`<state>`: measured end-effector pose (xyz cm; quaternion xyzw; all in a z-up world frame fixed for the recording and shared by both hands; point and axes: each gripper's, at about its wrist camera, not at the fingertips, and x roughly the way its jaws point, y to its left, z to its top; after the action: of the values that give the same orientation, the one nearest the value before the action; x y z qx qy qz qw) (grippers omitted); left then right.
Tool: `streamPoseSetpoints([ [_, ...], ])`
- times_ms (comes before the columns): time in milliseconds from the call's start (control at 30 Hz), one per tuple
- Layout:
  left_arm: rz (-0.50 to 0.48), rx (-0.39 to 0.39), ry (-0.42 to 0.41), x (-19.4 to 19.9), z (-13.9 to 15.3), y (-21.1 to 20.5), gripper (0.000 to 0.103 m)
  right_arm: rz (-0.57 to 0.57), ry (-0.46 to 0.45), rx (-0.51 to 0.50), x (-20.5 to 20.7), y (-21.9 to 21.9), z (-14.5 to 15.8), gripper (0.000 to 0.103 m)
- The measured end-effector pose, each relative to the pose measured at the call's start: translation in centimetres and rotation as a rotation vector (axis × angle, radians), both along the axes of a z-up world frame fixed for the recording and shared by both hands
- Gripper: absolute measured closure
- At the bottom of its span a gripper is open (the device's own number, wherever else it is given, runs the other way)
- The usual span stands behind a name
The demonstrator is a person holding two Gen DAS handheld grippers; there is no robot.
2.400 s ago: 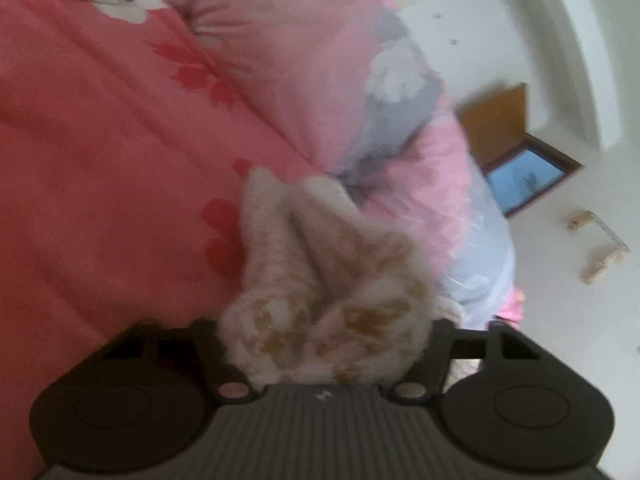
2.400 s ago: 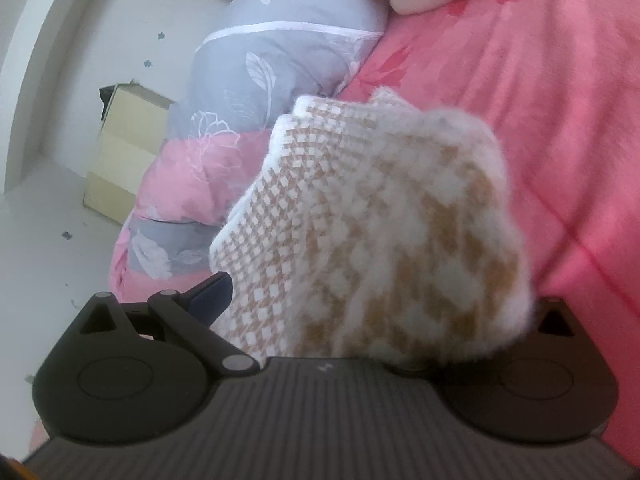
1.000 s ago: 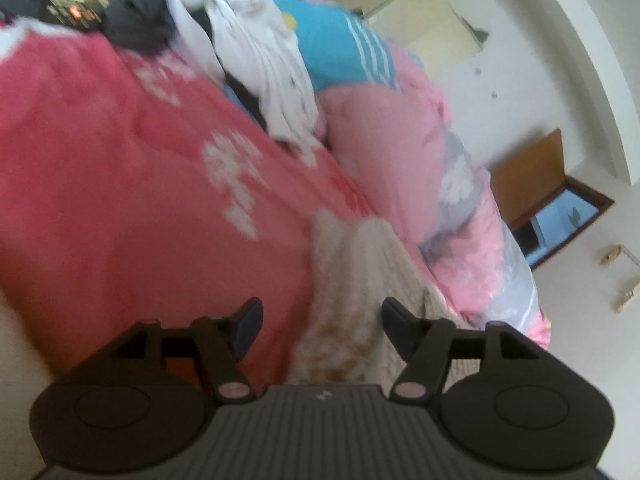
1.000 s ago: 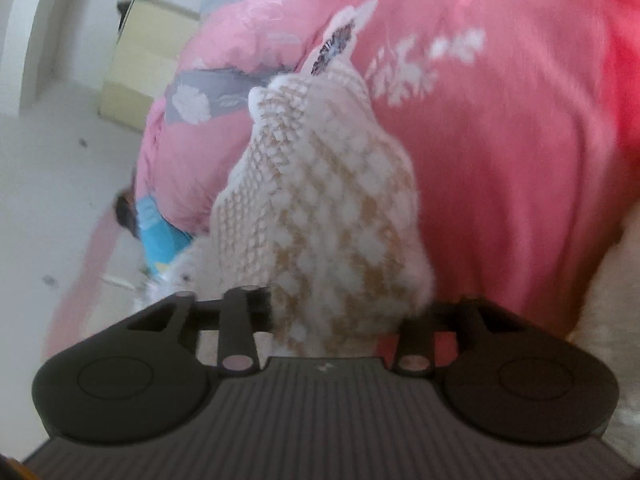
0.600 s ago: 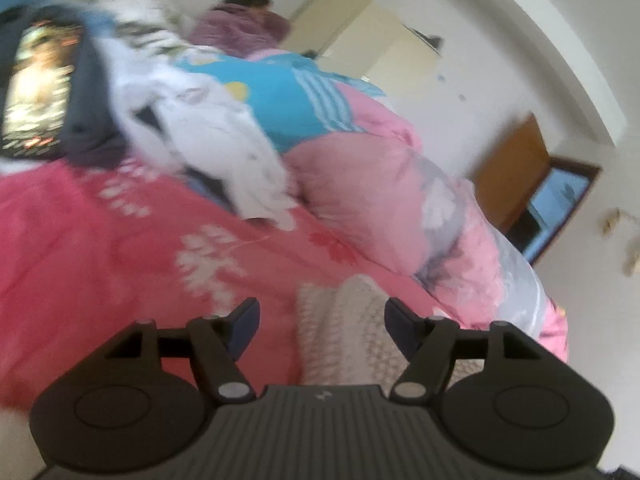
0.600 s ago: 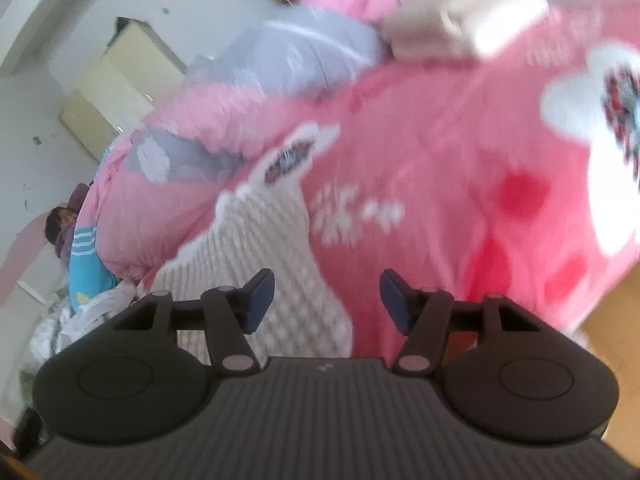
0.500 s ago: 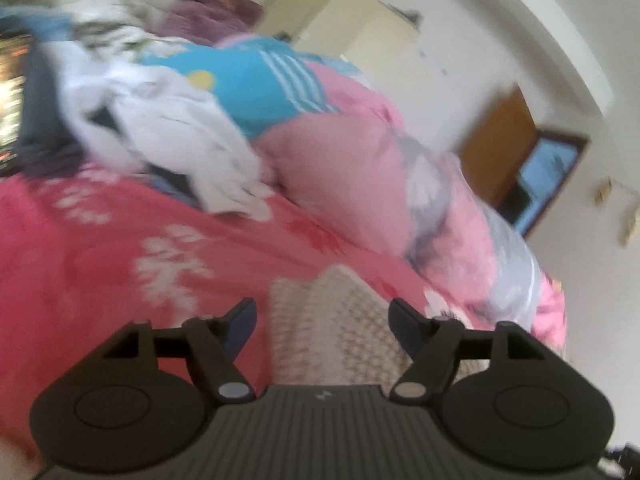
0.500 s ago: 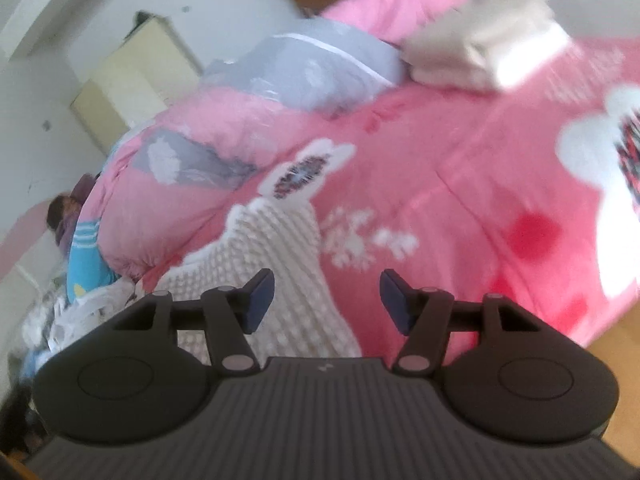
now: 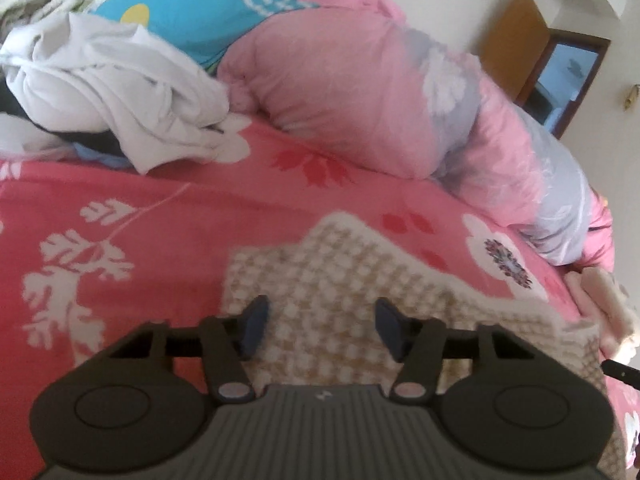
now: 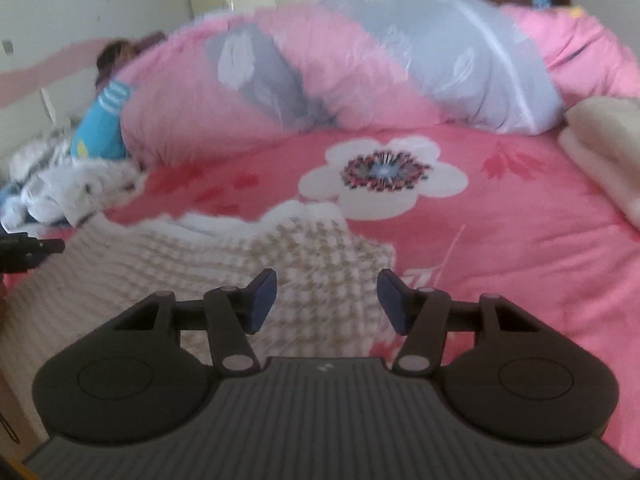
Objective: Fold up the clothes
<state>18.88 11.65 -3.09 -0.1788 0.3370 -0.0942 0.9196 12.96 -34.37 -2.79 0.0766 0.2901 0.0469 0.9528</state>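
At the bottom centre of the left wrist view, the left tongs (image 9: 322, 326) stand wide apart with nothing between the blue pads, poised over the near part of a beige-and-white checked knit garment (image 9: 352, 300). The garment lies spread flat on the pink floral bedspread (image 9: 120, 216); its long axis runs from the lower middle of that frame towards the right edge, and a scalloped white border peaks towards the upper centre. Whether the pads touch the knit cannot be told.

At the bottom centre of the right wrist view, the right tongs (image 10: 327, 300) are likewise spread wide and grip nothing, hovering above one end of the same garment (image 10: 224, 256), which stretches from the frame's middle away to the left edge. A dark tip of the other tool (image 10: 28, 246) shows at the left edge over the knit.

Beyond the garment, a large white flower print (image 10: 384, 182) marks the bedspread. A rolled pink-and-grey quilt (image 9: 384, 92) lies across the upper part of both frames. In the upper left of the left view sits a crumpled white cloth (image 9: 108, 92) beside a turquoise striped top (image 9: 208, 12). A folded cream stack (image 10: 608, 148) rests at the right edge of the right view. A brown door (image 9: 516, 44) stands in the upper right of the left view.
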Motion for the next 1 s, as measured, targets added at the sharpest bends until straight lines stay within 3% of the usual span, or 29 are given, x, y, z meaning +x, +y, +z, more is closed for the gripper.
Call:
streamPoseSetpoints([
  [100, 0.009, -0.028, -0.009, 0.5, -1.0, 0.7, 0.058, 0.025, 0.054, -0.009, 2.7, -0.4, -1.2, 0.055],
  [167, 0.009, -0.056, -0.020, 0.7, -1.4, 1.1, 0.062, 0.053, 0.076, -0.020, 3.7, -0.2, -1.7, 0.068],
  [200, 0.010, -0.069, -0.023, 0.7, -1.5, 1.3, 0.064, 0.064, 0.087, -0.023, 3.9, -0.2, -2.2, 0.084],
  [233, 0.012, -0.081, -0.025, 0.8, -1.6, 1.5, 0.066, 0.064, 0.081, -0.028, 3.7, 0.0, -2.2, 0.092],
  [300, 0.012, -0.099, -0.030, 0.8, -1.7, 1.7, 0.067, 0.063, 0.065, -0.038, 3.3, 0.4, -2.1, 0.097],
  [467, 0.013, -0.141, -0.034, 0.9, -2.1, 2.3, 0.069, -0.018, -0.076, -0.041, 0.7, 0.1, 0.0, 0.098],
  [700, 0.016, -0.159, -0.041, 0.8, -2.3, 2.5, 0.069, -0.106, 0.025, -0.040, 1.9, -2.1, -4.2, 0.095],
  [833, 0.018, -0.168, -0.045, 0.8, -2.4, 2.6, 0.069, -0.131, -0.007, -0.096, 1.5, -1.7, -3.8, 0.092],
  [933, 0.018, -0.173, -0.048, 0.8, -2.5, 2.7, 0.069, -0.200, 0.027, -0.215, 1.5, -1.8, -3.7, 0.092],
  [1000, 0.017, -0.180, -0.048, 0.8, -2.5, 2.8, 0.069, -0.237, 0.034, -0.217, 1.1, -2.3, -3.1, 0.092],
])
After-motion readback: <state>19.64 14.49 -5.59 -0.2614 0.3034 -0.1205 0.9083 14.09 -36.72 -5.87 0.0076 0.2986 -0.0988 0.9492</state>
